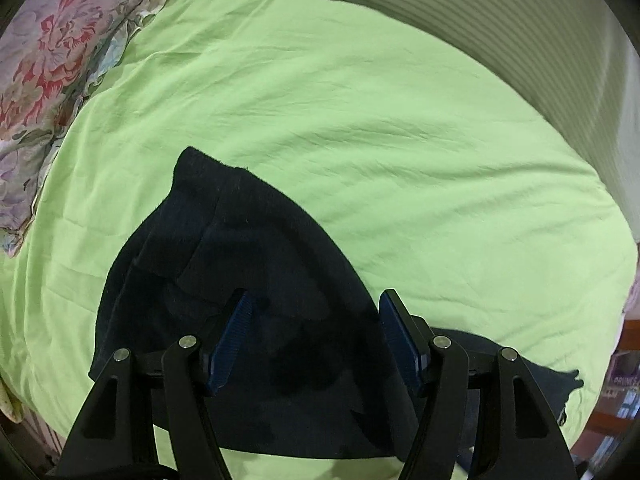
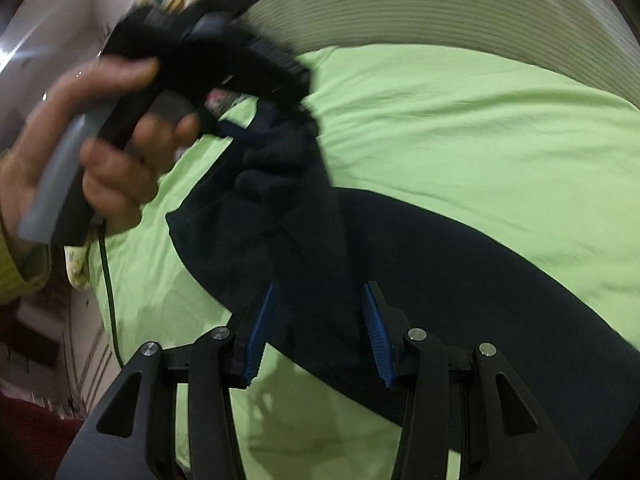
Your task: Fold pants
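Dark navy pants [image 1: 256, 280] lie on a light green bedsheet [image 1: 360, 120]. In the left wrist view my left gripper [image 1: 314, 304] stands open just above the cloth, blue pads apart, nothing between them. In the right wrist view the pants [image 2: 460, 280] stretch across the sheet [image 2: 480, 128], and one end is lifted toward the left gripper [image 2: 264, 120], which is blurred and held by a hand [image 2: 100, 152]; whether it pinches the cloth there I cannot tell. My right gripper [image 2: 318, 300] is open with a hanging fold of pants between its pads, not clamped.
A floral pillow [image 1: 52, 64] lies at the far left of the bed. A striped headboard or wall [image 1: 500, 12] runs behind the bed. A thin cable [image 2: 108, 292] hangs at the bed's left edge. Shelving with items [image 1: 624, 384] is at the right.
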{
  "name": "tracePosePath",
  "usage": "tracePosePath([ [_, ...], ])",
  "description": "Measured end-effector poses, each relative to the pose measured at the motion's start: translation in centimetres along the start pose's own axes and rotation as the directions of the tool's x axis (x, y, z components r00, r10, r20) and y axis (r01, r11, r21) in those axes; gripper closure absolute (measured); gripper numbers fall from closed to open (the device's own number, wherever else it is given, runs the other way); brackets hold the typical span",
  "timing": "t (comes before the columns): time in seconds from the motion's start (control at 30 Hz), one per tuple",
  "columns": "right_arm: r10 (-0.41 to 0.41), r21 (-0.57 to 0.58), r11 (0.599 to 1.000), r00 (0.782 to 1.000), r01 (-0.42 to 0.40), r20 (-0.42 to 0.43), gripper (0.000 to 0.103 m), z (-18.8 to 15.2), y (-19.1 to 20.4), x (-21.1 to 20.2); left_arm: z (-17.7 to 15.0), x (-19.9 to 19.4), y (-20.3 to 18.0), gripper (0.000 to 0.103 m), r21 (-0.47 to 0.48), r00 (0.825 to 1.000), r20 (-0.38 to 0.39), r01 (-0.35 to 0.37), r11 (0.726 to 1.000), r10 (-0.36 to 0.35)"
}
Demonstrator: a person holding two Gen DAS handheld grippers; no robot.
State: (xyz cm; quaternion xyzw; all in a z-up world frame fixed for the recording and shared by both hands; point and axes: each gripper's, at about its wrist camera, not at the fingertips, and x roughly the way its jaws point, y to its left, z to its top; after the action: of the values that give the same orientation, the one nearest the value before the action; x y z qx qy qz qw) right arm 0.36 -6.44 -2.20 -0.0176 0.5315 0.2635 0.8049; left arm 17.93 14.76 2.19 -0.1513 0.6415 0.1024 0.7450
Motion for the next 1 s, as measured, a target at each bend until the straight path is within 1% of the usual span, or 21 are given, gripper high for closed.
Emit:
tracePosePath([
  [0.03,0.004,-0.010,1.000,1.000,-0.004,-0.015,0.057,0.2,0.3,0.8,0.4,0.5,-0.2,0.035,0.000,1.000,-0.012,-0.007,1.000,0.007],
  [0.07,0.060,-0.022,0.998,0.998,-0.060,-0.008,0.057,0.1,0.4,1.4,0.6,0.9,-0.4,0.035,0.004,1.000,-0.023,-0.018,1.000,0.018],
  [0.1,0.067,-0.034,0.997,0.998,-0.067,-0.013,0.057,0.2,0.6,2.0,0.9,1.8,-1.1,0.035,0.004,0.999,-0.028,-0.032,0.999,0.033],
  [0.17,0.037,-0.044,0.998,0.999,-0.038,-0.033,0.057,0.1,0.7,3.1,1.0,2.5,-1.4,0.047,0.008,0.999,-0.034,-0.041,0.999,0.041],
  [0.23,0.035,-0.032,0.999,0.998,-0.036,-0.051,0.057,0.1,0.4,3.7,0.9,3.0,-1.2,0.092,0.014,0.999,-0.042,-0.019,1.000,0.020],
  [0.27,0.032,-0.033,0.999,0.998,-0.034,-0.055,0.063,0.1,0.2,3.8,0.5,3.2,-1.0,0.092,0.015,0.999,-0.043,-0.005,1.000,0.005],
  [0.3,0.030,-0.039,0.999,0.998,-0.032,-0.058,0.073,0.0,0.1,3.9,0.2,3.1,-0.7,0.094,0.014,1.000,-0.026,0.008,1.000,-0.008],
  [0.33,0.061,-0.049,0.997,0.997,-0.064,-0.047,0.078,-0.1,0.1,3.9,-0.1,2.6,-0.4,0.096,0.019,1.000,0.003,0.019,1.000,-0.019],
  [0.4,0.058,-0.055,0.997,0.998,-0.061,-0.039,0.087,-0.2,0.0,3.4,-0.8,1.6,0.2,0.098,0.020,0.998,0.032,0.049,0.999,-0.050],
  [0.47,0.075,-0.053,0.996,0.997,-0.076,-0.022,0.090,0.0,-0.2,2.6,-1.8,0.1,1.3,0.098,0.014,0.993,0.077,0.092,0.996,-0.093],
  [0.53,0.099,-0.071,0.993,0.995,-0.099,-0.003,0.090,0.0,-0.2,1.5,-2.8,-1.0,2.7,0.099,0.004,0.984,0.112,0.139,0.990,-0.138],
  [0.6,0.122,-0.098,0.988,0.993,-0.120,0.010,0.090,0.2,0.1,0.4,-4.3,-2.3,4.1,0.099,-0.005,0.973,0.145,0.181,0.984,-0.178],
  [0.67,0.135,-0.127,0.983,0.991,-0.132,0.015,0.090,0.1,0.2,-0.4,-6.2,-3.2,6.0,0.099,-0.033,0.957,0.169,0.243,0.969,-0.234],
  [0.8,0.154,-0.188,0.970,0.988,-0.152,-0.008,0.091,-0.4,0.7,-1.1,-10.5,-3.8,8.9,0.099,-0.101,0.927,0.193,0.344,0.933,-0.321],
  [0.83,0.152,-0.202,0.967,0.988,-0.152,-0.018,0.091,-0.5,0.8,-1.1,-11.1,-3.8,9.5,0.099,-0.120,0.917,0.204,0.370,0.921,-0.342],
  [0.9,0.140,-0.233,0.961,0.989,-0.146,-0.039,0.091,-0.8,1.4,-0.9,-12.2,-3.4,10.5,0.099,-0.138,0.904,0.227,0.397,0.907,-0.361],
  [1.0,0.115,-0.270,0.954,0.991,-0.130,-0.070,0.091,-1.0,2.5,-0.1,-13.8,-2.8,11.9,0.099,-0.152,0.892,0.245,0.422,0.894,-0.379],
])
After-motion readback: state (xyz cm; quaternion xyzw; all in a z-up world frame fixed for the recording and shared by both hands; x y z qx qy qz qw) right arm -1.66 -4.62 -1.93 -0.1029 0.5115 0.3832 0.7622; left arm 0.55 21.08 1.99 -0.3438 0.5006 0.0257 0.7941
